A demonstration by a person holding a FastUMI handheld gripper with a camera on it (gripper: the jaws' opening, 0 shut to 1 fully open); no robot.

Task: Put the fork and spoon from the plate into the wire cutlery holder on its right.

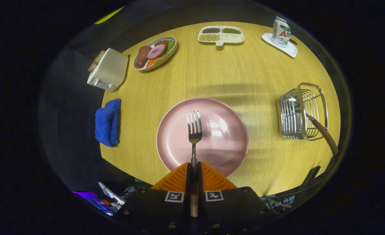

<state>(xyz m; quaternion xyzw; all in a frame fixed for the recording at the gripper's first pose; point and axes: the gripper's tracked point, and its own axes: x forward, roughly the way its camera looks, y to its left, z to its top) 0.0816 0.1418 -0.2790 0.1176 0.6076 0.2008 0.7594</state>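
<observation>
Ridged jaws pinching slim steel fork over glossy round pink plate.

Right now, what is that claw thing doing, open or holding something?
Gripper: shut on the fork, clamped by its handle, tines pointing forward over the pink plate.

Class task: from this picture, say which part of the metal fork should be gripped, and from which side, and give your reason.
Grip the metal fork with the wooden handle by its handle end, coming from behind it along its length. The gripper already does so: both fingers press on the narrow neck and handle, so the tines point ahead over the pink round plate.
</observation>
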